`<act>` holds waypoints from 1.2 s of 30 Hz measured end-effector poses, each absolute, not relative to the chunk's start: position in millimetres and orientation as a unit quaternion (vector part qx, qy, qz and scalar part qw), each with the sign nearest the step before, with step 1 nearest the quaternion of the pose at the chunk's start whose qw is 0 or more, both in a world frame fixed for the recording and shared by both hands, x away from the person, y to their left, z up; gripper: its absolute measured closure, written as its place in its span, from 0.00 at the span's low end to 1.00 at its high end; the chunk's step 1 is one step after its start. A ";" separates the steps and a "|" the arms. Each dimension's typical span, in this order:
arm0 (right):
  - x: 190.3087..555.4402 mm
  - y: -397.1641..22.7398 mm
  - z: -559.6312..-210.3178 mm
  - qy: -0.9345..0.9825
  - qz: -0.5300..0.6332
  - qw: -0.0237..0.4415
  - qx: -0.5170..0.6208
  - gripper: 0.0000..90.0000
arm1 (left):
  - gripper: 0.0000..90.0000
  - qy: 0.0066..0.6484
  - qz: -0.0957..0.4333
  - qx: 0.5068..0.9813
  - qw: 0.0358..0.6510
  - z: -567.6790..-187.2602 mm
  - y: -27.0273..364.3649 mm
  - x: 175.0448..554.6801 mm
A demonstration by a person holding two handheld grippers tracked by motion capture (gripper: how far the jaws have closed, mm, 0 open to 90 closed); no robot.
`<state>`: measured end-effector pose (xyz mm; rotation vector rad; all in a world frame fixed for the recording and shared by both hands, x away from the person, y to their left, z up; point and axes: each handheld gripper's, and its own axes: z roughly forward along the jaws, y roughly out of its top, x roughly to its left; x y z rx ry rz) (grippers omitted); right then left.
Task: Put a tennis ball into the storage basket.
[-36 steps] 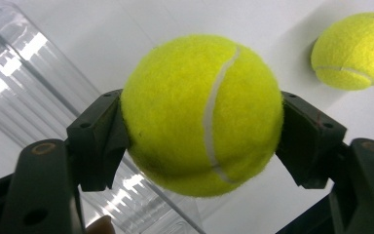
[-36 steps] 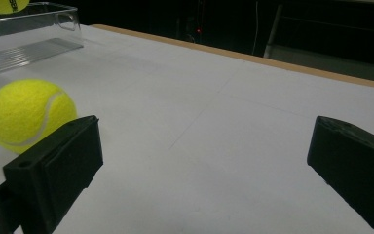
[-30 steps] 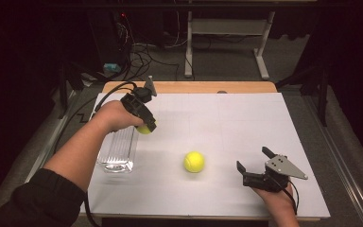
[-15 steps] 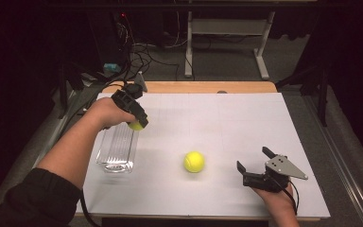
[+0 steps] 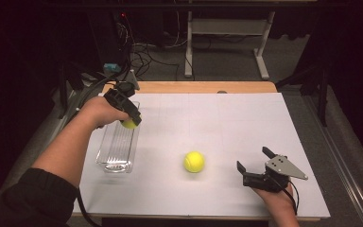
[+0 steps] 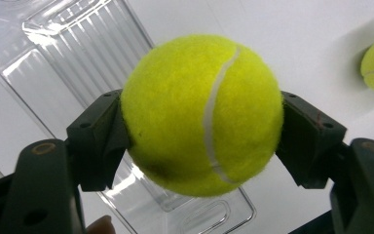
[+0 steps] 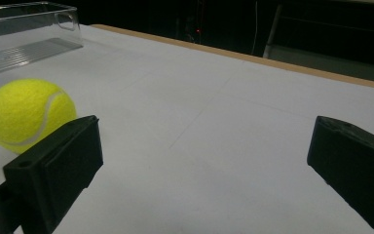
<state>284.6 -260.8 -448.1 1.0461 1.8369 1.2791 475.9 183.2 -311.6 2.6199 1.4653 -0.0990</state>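
Note:
My left gripper (image 5: 130, 120) is shut on a yellow tennis ball (image 6: 202, 114) and holds it in the air over the far end of a clear plastic bin (image 5: 118, 144). In the left gripper view both black pads press the ball's sides, with the ribbed bin floor (image 6: 87, 44) below. A second tennis ball (image 5: 194, 161) lies on the white table sheet near the middle, also seen in the right gripper view (image 7: 29, 114). My right gripper (image 5: 255, 166) rests low at the front right, open, nothing between its jaws (image 7: 204, 165), a short way right of that ball.
The white sheet (image 5: 227, 123) covers a wooden table whose far edge (image 5: 194, 87) shows bare. Behind it stand a metal frame (image 5: 227, 42) and loose cables on a dark floor. The bin's end wall (image 7: 29, 19) shows at the left of the right gripper view.
My left hand has carried its ball leftward and slightly toward the table's far side, from beside the bin to over its far end. The right gripper and the loose ball have not moved.

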 end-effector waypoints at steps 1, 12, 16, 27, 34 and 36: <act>284.6 -260.8 -448.2 0.702 0.489 0.329 0.400 0.00 | 0.30 0.487 -0.032 0.870 0.070 -311.7 184.2 476.1; 284.6 -261.3 -448.0 0.702 0.488 0.330 0.399 0.00 | 0.30 0.509 -0.027 0.858 0.066 -312.3 201.4 479.8; 284.6 -261.4 -447.9 0.702 0.488 0.330 0.399 0.00 | 0.30 0.518 -0.024 0.852 0.064 -312.8 208.9 481.3; 284.7 -261.3 -448.1 0.702 0.488 0.330 0.399 0.00 | 0.30 0.533 -0.019 0.844 0.059 -315.1 218.4 483.6; 284.5 -261.5 -447.9 0.702 0.489 0.329 0.400 0.00 | 0.30 0.539 -0.013 0.841 0.056 -316.1 220.7 485.4; 284.4 -261.5 -448.0 0.701 0.489 0.330 0.400 0.00 | 0.30 0.539 -0.012 0.841 0.053 -317.1 221.0 486.1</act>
